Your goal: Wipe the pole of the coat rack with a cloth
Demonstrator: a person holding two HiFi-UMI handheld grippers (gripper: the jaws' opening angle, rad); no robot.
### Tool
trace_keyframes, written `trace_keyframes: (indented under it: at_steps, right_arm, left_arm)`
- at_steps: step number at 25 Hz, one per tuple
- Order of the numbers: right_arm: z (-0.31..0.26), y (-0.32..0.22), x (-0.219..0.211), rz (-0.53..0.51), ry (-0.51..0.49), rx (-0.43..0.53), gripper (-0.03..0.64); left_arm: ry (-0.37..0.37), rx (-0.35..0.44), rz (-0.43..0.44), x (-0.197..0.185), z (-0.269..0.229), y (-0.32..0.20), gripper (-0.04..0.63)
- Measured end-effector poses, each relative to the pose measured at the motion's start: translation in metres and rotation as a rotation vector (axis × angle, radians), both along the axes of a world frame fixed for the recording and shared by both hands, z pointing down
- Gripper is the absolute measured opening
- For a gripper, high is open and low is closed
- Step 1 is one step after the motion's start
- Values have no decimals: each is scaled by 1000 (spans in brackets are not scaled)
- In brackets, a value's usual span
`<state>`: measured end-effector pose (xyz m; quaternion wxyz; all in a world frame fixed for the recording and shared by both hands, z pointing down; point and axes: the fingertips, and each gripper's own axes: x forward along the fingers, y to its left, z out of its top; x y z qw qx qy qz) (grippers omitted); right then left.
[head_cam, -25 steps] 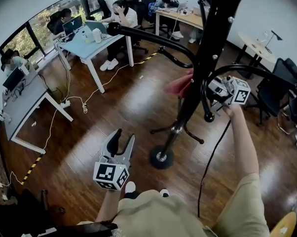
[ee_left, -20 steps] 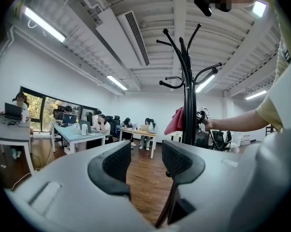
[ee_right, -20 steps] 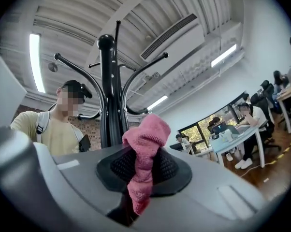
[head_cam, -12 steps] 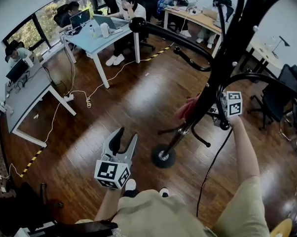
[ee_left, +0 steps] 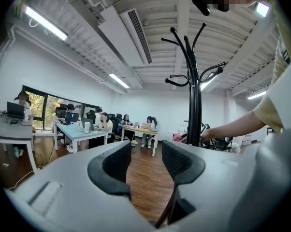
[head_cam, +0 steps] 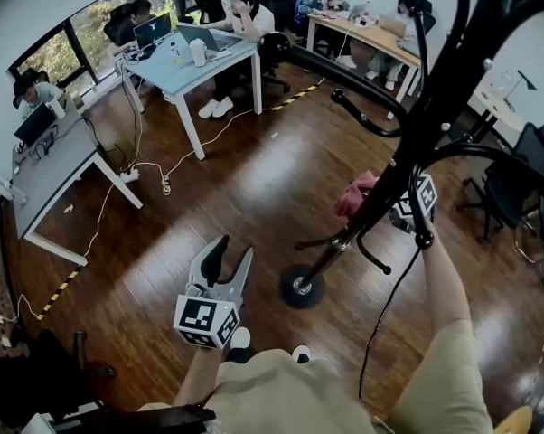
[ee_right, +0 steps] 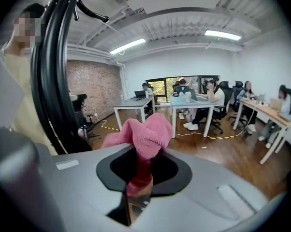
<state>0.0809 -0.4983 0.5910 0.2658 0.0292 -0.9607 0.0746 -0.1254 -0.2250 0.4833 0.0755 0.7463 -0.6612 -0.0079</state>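
The cloth [ee_right: 144, 132] is pinched in the right tool [ee_right: 140, 175], just beside the upright pole [ee_right: 49, 81]; the left tool [ee_left: 144, 162] is held open, empty

No word or number can be read with certainty. A pale mark like the letter "Y" sits on the lid of the dark open laptop [head_cam: 154, 31] on the light-blue counter [head_cam: 220, 59] at the upper left of the head view. The white cube at lower centre [head_cam: 204, 322] and the white cube at right [head_cam: 424, 196] carry black-and-white square code patterns, not lettering.
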Motion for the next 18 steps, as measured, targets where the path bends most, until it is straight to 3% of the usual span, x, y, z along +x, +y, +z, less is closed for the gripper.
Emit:
trace_keyframes:
  at_steps: [2,5,10,18]
  right_arm:
    - [-4,-16,0,80,10,44,51]
    - [-19,-50,13,286,5,115,51]
    - [-64,-66,53,549,-183,139,51]
    - [-172,32,104,621,-390,362,51]
  left_arm:
    - [-2,3,3,-1,-2,0,181]
    - [-2,7,8,-5,-4,-1,181]
    - [14,18,39,-5,-5,-4,179]
    - [28,55,149,21,-11,-19,179]
